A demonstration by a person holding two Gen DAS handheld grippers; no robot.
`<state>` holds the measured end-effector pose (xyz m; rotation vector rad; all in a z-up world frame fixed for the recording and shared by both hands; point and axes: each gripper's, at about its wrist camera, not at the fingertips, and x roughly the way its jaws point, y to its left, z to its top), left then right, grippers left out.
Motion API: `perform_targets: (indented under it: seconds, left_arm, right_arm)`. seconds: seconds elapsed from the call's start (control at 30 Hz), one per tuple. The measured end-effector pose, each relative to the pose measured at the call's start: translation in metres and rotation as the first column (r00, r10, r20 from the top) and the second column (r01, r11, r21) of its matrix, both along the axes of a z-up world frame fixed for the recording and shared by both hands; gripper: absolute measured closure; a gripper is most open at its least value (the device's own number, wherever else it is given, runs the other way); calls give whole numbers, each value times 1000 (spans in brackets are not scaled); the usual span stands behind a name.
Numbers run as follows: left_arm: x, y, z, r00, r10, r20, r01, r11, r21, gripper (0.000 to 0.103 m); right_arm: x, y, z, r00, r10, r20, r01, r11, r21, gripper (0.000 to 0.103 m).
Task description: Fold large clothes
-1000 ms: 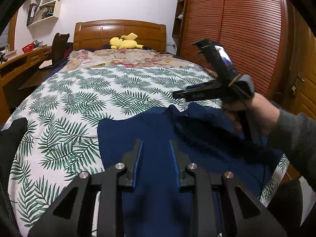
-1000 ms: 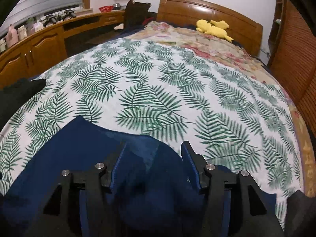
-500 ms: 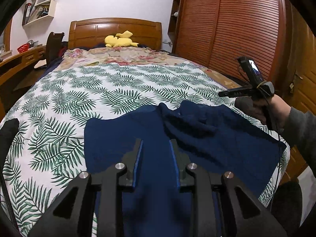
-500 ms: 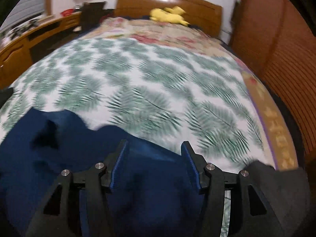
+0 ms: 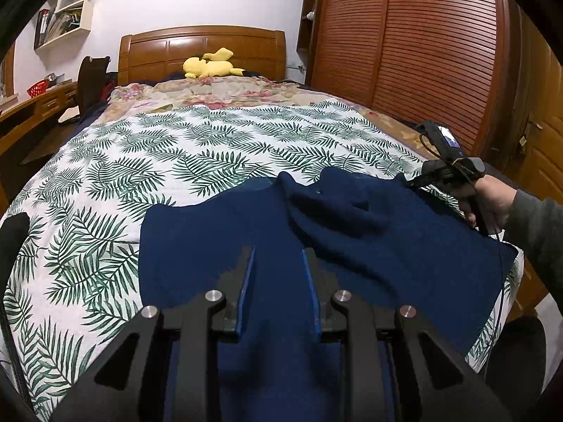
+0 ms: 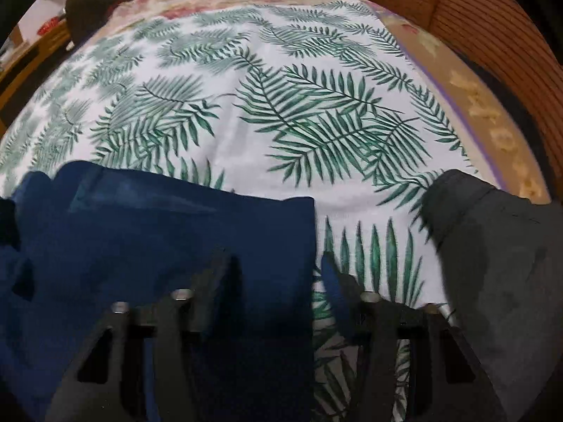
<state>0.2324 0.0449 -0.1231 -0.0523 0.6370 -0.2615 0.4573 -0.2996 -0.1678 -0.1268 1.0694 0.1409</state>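
Here, navy garment (image 5: 218, 246) spread on bed (image 5: 105, 176). Left gripper (image 5: 276, 274) parted, empty above it. Right gripper (image 6: 278, 274) wide astride its right edge, blurred. Pinch that edge squarely, fold evenly.

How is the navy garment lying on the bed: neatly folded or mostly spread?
Mostly spread: the navy garment lies flat, with one rumpled bunch at its far middle.

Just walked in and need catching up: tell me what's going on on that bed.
A person holding two tongs is folding a dark blue garment on the palm-print bedspread. The left tongs hover open above its middle. The right tongs are open at its edge. A bunched fold sits on top; it is not folded yet.
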Motion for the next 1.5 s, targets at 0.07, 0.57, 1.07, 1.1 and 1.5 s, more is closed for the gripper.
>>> perform_targets:
  seconds: [0.07, 0.57, 1.07, 1.1, 1.5]
  left_arm:
    - [0, 0, 0, 1000, 0, -1, 0, 1000, 1, 79]
    - [-1, 0, -1, 1000, 1, -3, -1, 1000, 6, 79]
    - [-3, 0, -1, 1000, -3, -2, 3, 1000, 14, 79]
    - [-3, 1, -1, 1000, -2, -2, 2, 1000, 14, 79]
    - [-3, 1, 1, 1000, -1, -1, 1, 1000, 13, 79]
  right_arm:
    - [-9, 9, 11, 996, 64, 56, -63, 998, -23, 101]
    - [-30, -2, 44, 967, -30, 254, 66, 989, -135, 59]
    - [-64, 180, 22, 906, 402, 134, -407, 913, 19, 59]
    - [-64, 186, 13, 906, 413, 97, -415, 910, 6, 60]
    - [-48, 198, -22, 912, 411, -4, -411, 912, 7, 84]
